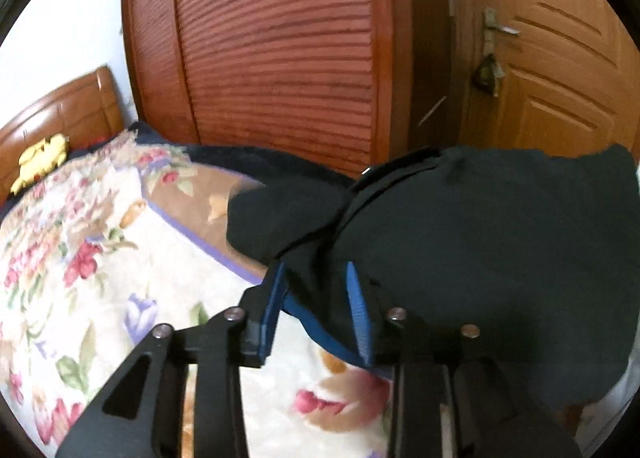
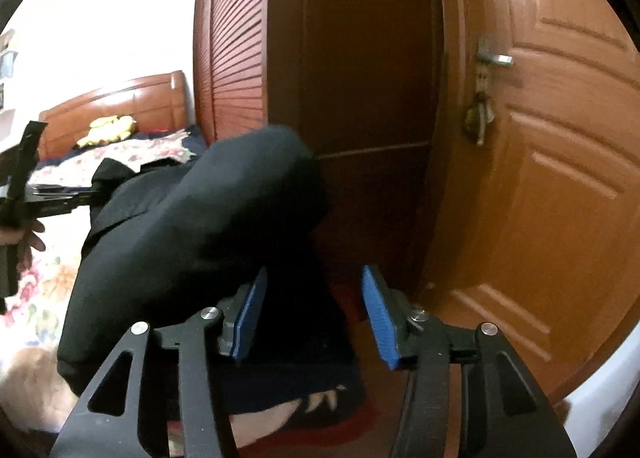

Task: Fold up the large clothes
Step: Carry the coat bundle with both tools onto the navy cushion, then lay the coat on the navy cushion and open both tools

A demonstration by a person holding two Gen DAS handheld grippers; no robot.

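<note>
**Inspector A:** Left gripper (image 1: 316,298) first. Its blue pads (image 1: 272,310) stand a narrow way apart, and a fold of the black garment (image 1: 480,258) passes between them. Whether the pads actually pinch the cloth — I cannot tell from the left wrist view; the fabric lies across the gap and hides the contact.

**Inspector B:** Noted. Where is the garment relative to that gripper?

**Inspector A:** It runs ahead of the fingers and spreads off to the right of them. A waistband with a metal button (image 1: 366,171) shows just beyond the fingertips. Below and to the left of the gripper lies the floral bedspread (image 1: 100,258), with a wooden headboard (image 1: 60,114) and a yellow plush toy (image 1: 40,158) far ahead on the left.

**Inspector B:** Right gripper (image 2: 316,314)?

**Inspector A:** Spread wide. The left pad (image 2: 250,318) touches or lies just beside the garment (image 2: 192,238); the right pad (image 2: 380,318) stands clear of it, with nothing between the two but hanging cloth further back. No grip there.

**Inspector B:** Surroundings?

**Inspector A:** Ahead of the right gripper, a louvred wardrobe (image 2: 236,38); to the right of it, a wooden door (image 2: 560,158) with a lever handle (image 2: 494,56) and keys (image 2: 478,118) hanging below — both well apart from the fingers.
</note>
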